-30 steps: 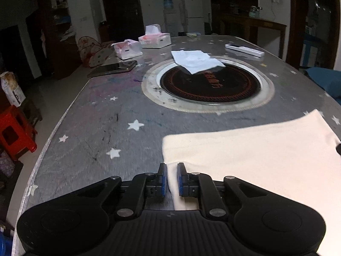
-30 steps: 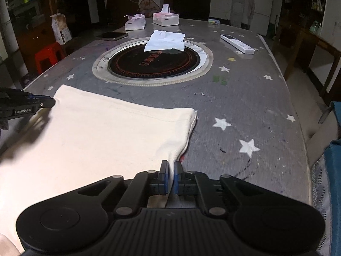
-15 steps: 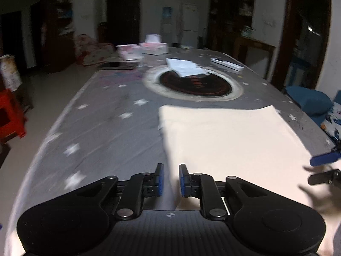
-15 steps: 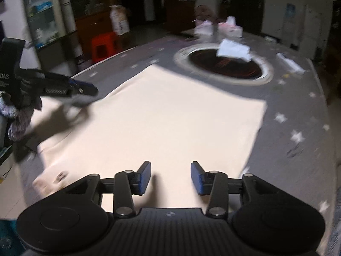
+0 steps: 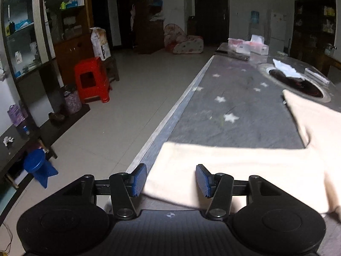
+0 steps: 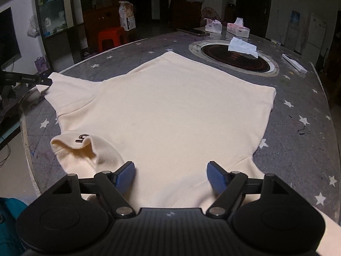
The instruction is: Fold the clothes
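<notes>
On the grey, star-printed table (image 6: 298, 98), 1 cream shirt (image 6: 170, 106) lies spread flat, hem toward the round inset burner (image 6: 234, 58) and collar (image 6: 85, 147) near the front-left edge. At the far end stand 2 tissue boxes (image 6: 237, 28), each with a tissue sticking out of its top. 1 loose white cloth (image 6: 242, 47) rests on the burner, 1 white remote (image 6: 295, 63) lies to its right, and 1 dark phone (image 6: 192, 32) lies left of the boxes.

The right gripper (image 6: 170, 178) hovers over the near shoulder area of the shirt, its jaws wide apart and holding nothing. The left gripper (image 5: 170, 180) sits at the left sleeve (image 5: 223, 168), which reaches almost to the table's left rim; its jaws are also wide apart, with the sleeve end seen between the blue pads (image 5: 138, 180). In the right wrist view the left gripper's tip (image 6: 42, 80) appears at that sleeve's cuff.

Bare tabletop remains right of the shirt and between the sleeve and the burner. Beyond the left rim lies open tiled floor (image 5: 117, 106), with 1 red stool (image 5: 91, 79) by the cabinets.
</notes>
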### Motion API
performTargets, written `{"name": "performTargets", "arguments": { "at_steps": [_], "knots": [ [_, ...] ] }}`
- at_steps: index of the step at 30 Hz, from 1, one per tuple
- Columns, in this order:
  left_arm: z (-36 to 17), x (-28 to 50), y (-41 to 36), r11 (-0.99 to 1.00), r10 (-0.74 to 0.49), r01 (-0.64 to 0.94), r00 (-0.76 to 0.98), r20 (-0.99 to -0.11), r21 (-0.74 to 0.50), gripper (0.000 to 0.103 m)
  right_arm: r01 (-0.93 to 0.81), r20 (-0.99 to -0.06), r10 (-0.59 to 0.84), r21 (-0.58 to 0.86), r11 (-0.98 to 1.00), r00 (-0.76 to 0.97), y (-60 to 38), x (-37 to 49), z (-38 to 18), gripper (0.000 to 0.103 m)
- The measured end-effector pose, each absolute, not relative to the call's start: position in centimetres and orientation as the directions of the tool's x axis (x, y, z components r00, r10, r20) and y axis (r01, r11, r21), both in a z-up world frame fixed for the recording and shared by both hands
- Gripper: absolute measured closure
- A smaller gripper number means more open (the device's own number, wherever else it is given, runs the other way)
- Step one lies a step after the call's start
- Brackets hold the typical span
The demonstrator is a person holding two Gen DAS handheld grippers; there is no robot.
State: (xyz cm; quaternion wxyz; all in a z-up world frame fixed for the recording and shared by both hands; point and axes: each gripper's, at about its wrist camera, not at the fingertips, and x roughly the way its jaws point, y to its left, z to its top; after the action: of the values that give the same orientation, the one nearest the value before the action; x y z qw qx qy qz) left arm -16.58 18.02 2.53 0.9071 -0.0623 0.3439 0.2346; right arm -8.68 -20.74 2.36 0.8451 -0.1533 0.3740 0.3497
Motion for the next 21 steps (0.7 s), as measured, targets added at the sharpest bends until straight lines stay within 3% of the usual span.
{"name": "performTargets", "arguments": {
  "at_steps": [3, 4, 7, 14, 21],
  "knots": [
    [2.3, -16.7, 18.5, 0.879, 0.374, -0.477, 0.661, -0.651, 0.02, 0.048, -0.7, -0.738, 0.475, 0.004, 0.714, 0.48, -21.0, -9.0, 2.4, 0.026],
    [2.3, -16.7, 18.6, 0.882, 0.367, -0.472, 0.666, -0.649, 0.015, 0.053, -0.699, -0.737, 0.475, 0.005, 0.715, 0.481, -21.1, -9.1, 2.5, 0.025],
    [2.3, -16.5, 19.0, 0.89, 0.347, -0.456, 0.682, -0.644, -0.002, 0.091, -0.693, -0.735, 0.474, 0.007, 0.721, 0.485, -21.3, -9.4, 2.6, 0.019],
    [3.1, -14.1, 19.6, 0.895, 0.413, -0.43, 0.696, -0.587, 0.12, 0.094, -0.687, -0.737, 0.471, 0.013, 0.727, 0.484, -21.6, -10.1, 2.0, 0.018],
    [1.3, -11.9, 19.6, 0.875, 0.477, -0.415, 0.658, -0.583, 0.248, 0.094, -0.678, -0.73, 0.472, 0.016, 0.735, 0.495, -22.1, -10.7, 1.9, 0.018]
  ]
}}
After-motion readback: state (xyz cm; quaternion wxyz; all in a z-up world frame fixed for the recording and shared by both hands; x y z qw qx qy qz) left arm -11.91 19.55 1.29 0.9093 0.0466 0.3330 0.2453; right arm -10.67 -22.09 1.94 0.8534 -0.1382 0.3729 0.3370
